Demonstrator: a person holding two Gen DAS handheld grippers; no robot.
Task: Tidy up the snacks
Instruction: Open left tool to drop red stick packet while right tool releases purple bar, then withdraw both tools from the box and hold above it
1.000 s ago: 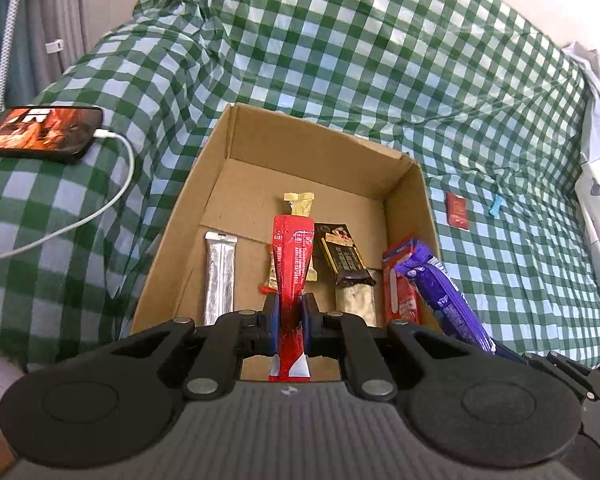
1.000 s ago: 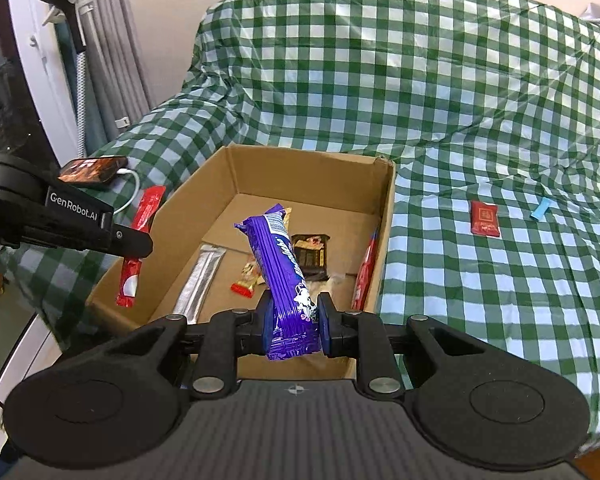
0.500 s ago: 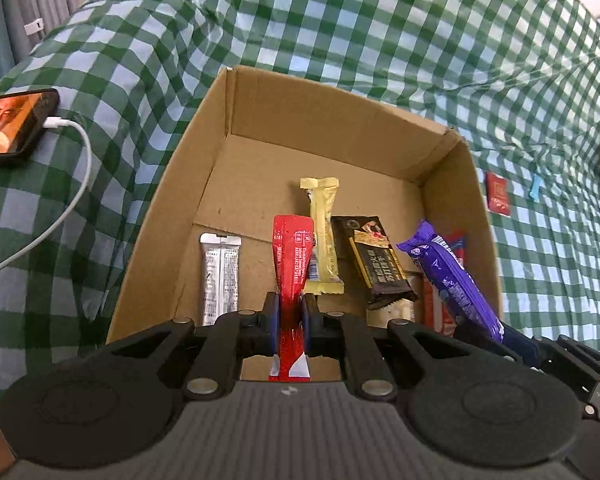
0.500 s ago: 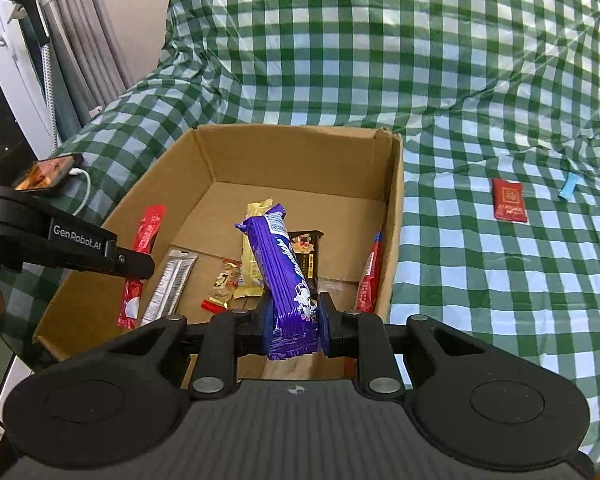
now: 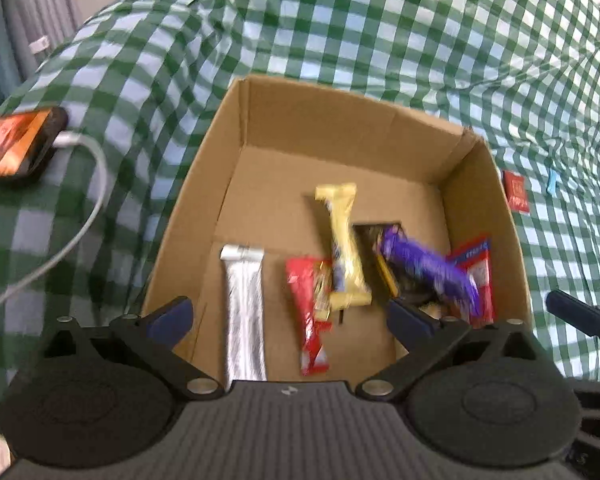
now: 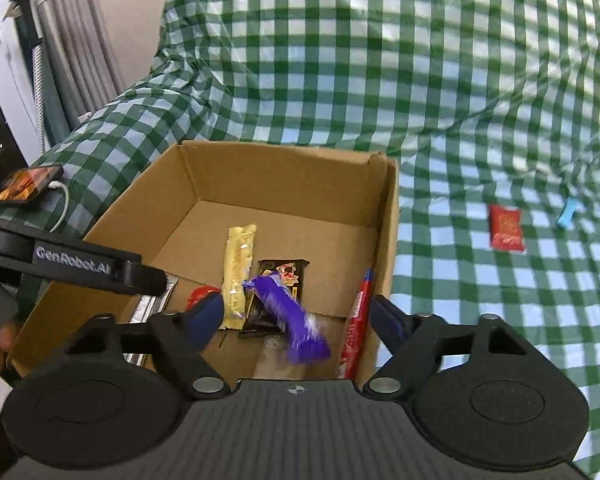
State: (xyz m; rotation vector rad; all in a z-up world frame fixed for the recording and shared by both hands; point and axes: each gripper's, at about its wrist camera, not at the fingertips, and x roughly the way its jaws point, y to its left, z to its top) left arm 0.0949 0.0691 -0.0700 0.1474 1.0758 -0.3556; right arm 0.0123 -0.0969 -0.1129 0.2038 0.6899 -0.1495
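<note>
An open cardboard box (image 5: 284,116) (image 6: 384,216) sits on the checked cloth and holds several snacks. My left gripper (image 5: 290,316) hangs over its near edge, jaws opening wide; the red bar (image 5: 310,312) lies loose below them, free of the pads. My right gripper (image 6: 296,312) is opening too, and the blurred purple bar (image 6: 288,316) (image 5: 432,268) is between its jaws, touching neither pad. A silver bar (image 5: 244,312), a yellow bar (image 5: 344,248) (image 6: 238,268), a dark bar (image 6: 278,280) and a red pack (image 5: 476,276) (image 6: 358,320) by the right wall lie inside.
A phone (image 5: 14,144) (image 6: 26,182) on a white cable (image 5: 76,232) lies left of the box. A small red packet (image 5: 516,196) (image 6: 506,228) and a blue scrap (image 5: 553,180) (image 6: 566,212) rest on the cloth to the right. Curtains (image 6: 80,52) hang at far left.
Both grippers opened from shut. The red bar left the left jaws and lies in the box; the purple bar slipped out of the right jaws and tilts down into the box.
</note>
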